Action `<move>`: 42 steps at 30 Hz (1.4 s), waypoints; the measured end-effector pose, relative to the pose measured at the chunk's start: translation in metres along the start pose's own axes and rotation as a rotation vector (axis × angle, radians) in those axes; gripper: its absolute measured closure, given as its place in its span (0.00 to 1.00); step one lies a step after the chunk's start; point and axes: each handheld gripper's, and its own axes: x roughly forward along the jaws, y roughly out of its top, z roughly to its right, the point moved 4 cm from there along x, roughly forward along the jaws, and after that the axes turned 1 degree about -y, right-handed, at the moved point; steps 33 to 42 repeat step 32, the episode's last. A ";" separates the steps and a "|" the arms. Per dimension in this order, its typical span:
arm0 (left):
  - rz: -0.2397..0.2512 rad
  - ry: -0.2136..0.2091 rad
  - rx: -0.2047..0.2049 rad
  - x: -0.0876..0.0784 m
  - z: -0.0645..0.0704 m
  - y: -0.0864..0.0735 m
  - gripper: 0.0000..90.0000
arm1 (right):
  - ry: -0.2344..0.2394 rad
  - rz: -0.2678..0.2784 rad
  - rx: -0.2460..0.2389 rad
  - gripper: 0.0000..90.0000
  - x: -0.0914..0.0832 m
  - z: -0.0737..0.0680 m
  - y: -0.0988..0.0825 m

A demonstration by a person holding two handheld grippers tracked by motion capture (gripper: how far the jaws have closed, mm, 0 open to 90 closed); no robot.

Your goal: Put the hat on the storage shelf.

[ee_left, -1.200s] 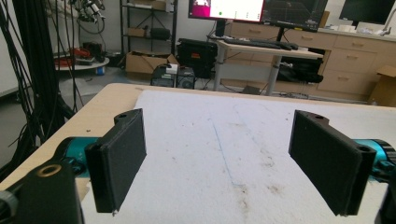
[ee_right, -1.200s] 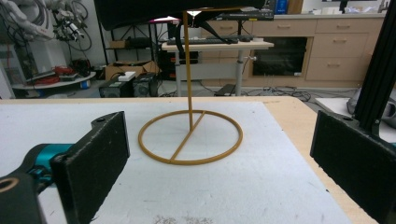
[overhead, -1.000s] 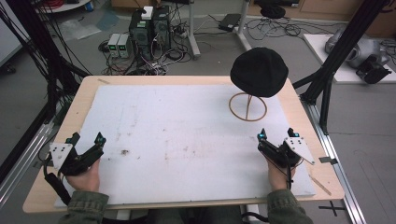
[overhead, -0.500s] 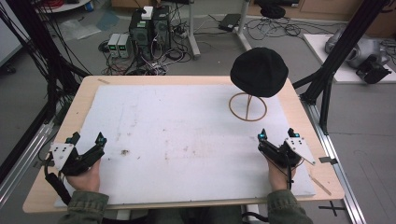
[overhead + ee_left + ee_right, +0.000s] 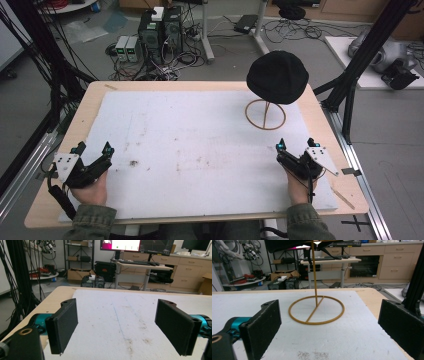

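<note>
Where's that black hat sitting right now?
In the high view, the black hat sits atop a thin wooden stand at the table's far right, beyond the right gripper.

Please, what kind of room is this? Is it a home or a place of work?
It is most likely a robotics or engineering lab, not a home. Computer towers and loose cables lie on the floor beyond the table, monitors stand on a desk behind, and a black metal frame stands by the table.
</note>
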 end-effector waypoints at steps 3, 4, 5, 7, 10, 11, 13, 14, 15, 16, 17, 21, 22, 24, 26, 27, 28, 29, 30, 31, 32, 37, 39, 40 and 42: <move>-0.001 -0.001 -0.002 0.000 0.000 0.000 0.21 | 0.004 -0.004 -0.003 0.05 0.000 0.000 0.000; -0.002 -0.001 -0.002 0.000 0.000 0.000 0.21 | 0.004 -0.003 -0.002 0.05 0.000 0.000 0.000; -0.002 -0.002 -0.003 0.000 0.000 0.000 0.21 | 0.005 -0.004 -0.002 0.05 0.000 0.000 -0.001; -0.003 -0.002 -0.002 0.000 0.000 0.000 0.21 | 0.004 -0.008 0.004 0.05 0.000 0.000 -0.001; -0.003 -0.004 -0.002 0.000 0.000 0.000 0.21 | 0.005 -0.014 0.011 0.05 0.000 0.000 -0.002; -0.004 -0.004 -0.002 0.000 0.000 0.000 0.21 | 0.006 -0.016 0.008 0.05 0.000 0.000 -0.002; -0.004 -0.003 -0.001 0.000 0.000 0.000 0.21 | 0.010 -0.019 0.008 0.05 0.001 0.001 -0.002; -0.003 -0.003 -0.002 0.000 0.000 0.000 0.21 | 0.008 -0.021 0.019 0.05 0.001 0.000 -0.003; -0.003 -0.003 -0.001 0.000 0.000 0.000 0.21 | 0.007 -0.018 0.018 0.05 0.001 0.001 -0.002; -0.006 -0.004 0.002 0.000 0.000 0.000 0.21 | 0.007 -0.018 0.019 0.05 0.001 0.001 -0.002; -0.006 -0.004 0.001 0.000 0.000 0.000 0.21 | 0.006 -0.017 0.018 0.05 0.001 0.001 -0.002; -0.006 -0.005 -0.001 0.001 0.000 -0.001 0.21 | 0.003 -0.022 0.016 0.05 0.001 0.002 -0.003; -0.006 -0.007 -0.002 0.001 0.000 -0.001 0.21 | 0.004 -0.023 0.018 0.05 0.001 0.002 -0.003; -0.006 -0.007 -0.002 0.001 0.000 -0.001 0.21 | 0.005 -0.027 0.020 0.05 0.001 0.001 -0.004; -0.004 -0.006 -0.004 0.001 0.000 -0.001 0.21 | 0.006 -0.030 0.023 0.05 0.001 0.001 -0.004; -0.004 -0.005 -0.004 0.001 0.000 -0.001 0.21 | 0.006 -0.028 0.021 0.05 0.001 0.001 -0.004; -0.004 -0.004 -0.003 0.001 0.000 -0.001 0.21 | 0.005 -0.028 0.018 0.05 0.001 0.002 -0.004; -0.007 -0.005 -0.006 0.001 0.000 -0.001 0.21 | 0.005 -0.030 0.018 0.05 0.001 0.002 -0.004; -0.007 -0.005 -0.006 0.001 0.000 -0.001 0.21 | 0.003 -0.030 0.019 0.05 0.001 0.002 -0.004; -0.006 -0.005 -0.004 0.001 0.000 -0.001 0.21 | 0.001 -0.029 0.022 0.05 0.001 0.002 -0.004; -0.004 -0.005 -0.005 0.001 0.000 -0.001 0.21 | 0.002 -0.030 0.021 0.05 0.002 0.002 -0.004; -0.004 -0.005 -0.005 0.001 0.000 -0.001 0.21 | 0.002 -0.030 0.021 0.05 0.002 0.002 -0.004; -0.004 -0.005 -0.005 0.001 0.000 -0.001 0.21 | 0.002 -0.030 0.021 0.05 0.002 0.002 -0.004; -0.004 -0.005 -0.005 0.001 0.000 -0.001 0.21 | 0.002 -0.030 0.021 0.05 0.002 0.002 -0.004; -0.004 -0.005 -0.005 0.001 0.000 -0.001 0.21 | 0.002 -0.030 0.021 0.05 0.002 0.002 -0.004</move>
